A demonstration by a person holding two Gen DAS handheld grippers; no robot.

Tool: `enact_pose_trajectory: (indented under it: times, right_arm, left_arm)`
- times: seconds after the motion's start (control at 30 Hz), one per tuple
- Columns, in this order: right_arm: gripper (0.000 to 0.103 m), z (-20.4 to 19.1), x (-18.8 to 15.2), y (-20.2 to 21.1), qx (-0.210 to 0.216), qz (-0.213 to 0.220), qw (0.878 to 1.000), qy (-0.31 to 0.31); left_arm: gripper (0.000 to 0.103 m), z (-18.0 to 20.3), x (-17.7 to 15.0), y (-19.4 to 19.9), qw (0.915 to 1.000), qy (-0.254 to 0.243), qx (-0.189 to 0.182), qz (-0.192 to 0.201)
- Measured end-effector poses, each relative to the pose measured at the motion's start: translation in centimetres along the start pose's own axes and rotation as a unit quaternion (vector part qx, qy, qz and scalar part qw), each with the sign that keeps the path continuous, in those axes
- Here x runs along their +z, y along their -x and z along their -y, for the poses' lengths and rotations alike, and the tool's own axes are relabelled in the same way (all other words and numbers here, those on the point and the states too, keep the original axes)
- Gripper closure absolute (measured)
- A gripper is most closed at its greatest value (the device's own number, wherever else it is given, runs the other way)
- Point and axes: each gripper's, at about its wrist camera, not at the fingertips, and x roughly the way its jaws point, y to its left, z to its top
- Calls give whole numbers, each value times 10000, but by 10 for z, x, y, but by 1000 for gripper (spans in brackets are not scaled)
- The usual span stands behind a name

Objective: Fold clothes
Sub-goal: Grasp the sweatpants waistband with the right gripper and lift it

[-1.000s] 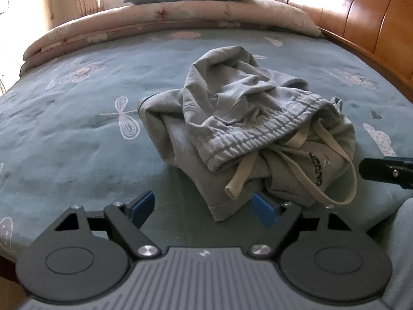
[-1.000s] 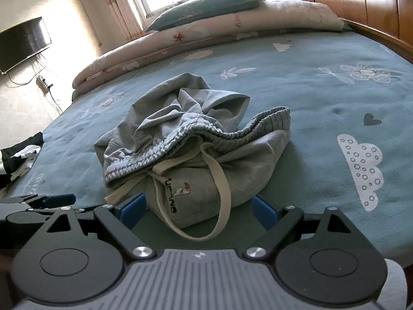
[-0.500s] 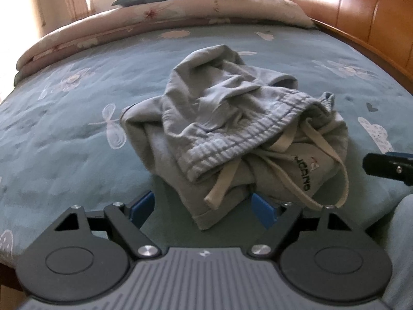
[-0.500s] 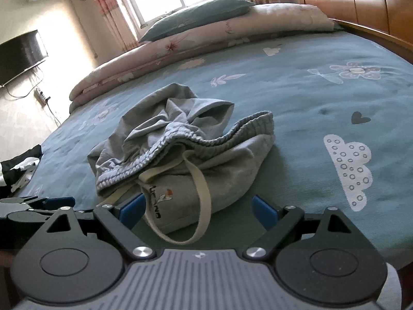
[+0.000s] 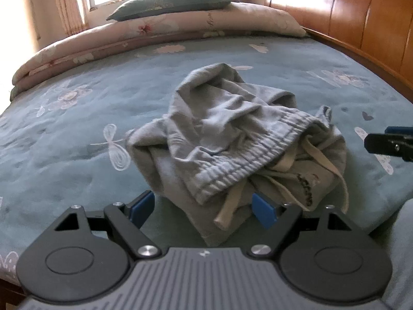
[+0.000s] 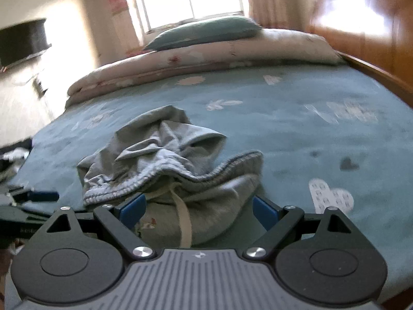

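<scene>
Shorts (image 5: 232, 139) lie crumpled mid-bedspread (image 5: 77, 118), open cover all round.

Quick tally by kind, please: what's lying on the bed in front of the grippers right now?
Grey garments: 1, crumpled shorts with a drawstring
Pillows: 1, green pillow
Folded quilts: 1, floral quilt
Total: 3, all on the teal bedspread

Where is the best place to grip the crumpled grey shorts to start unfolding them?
Probably the elastic waistband of the grey shorts. It lies on top as a raised, ribbed ridge facing the near bed edge, so approach from the near side and pinch it, avoiding the loose drawstring.
</scene>
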Motion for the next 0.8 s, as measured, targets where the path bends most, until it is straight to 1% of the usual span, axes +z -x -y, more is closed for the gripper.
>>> enact_pose_trajectory:
  times: [0.17, 0.23, 0.33, 0.5, 0.6, 0.7, 0.8]
  right_arm:
    - [10, -37, 14, -17, 169, -91, 9959, 881]
    - [10, -56, 18, -27, 239, -157, 9912, 1294]
    - [10, -86, 19, -43, 348, -256, 9803, 1926]
    - [10, -132, 11, -64, 600, -284, 9517, 2997]
    - [11, -153, 3, -76, 685, -321, 9352, 3460]
    - [11, -168, -6, -87, 601, -345, 9210, 3834]
    - [11, -178, -17, -98, 280, -352, 9039, 4253]
  left_arm:
    - [20, -21, -5, 5, 9997, 180, 142, 50]
    - [20, -30, -9, 6, 9994, 285, 167, 40]
    - [20, -44, -15, 7, 9987, 428, 266, 4]
    - [19, -67, -22, 8, 9966, 631, 522, -30]
    - [19, -79, -24, 8, 9953, 766, 600, -14]
    - [19, -86, -26, 6, 9947, 846, 589, -9]
    - [19, -89, -26, 3, 9944, 887, 571, -21]
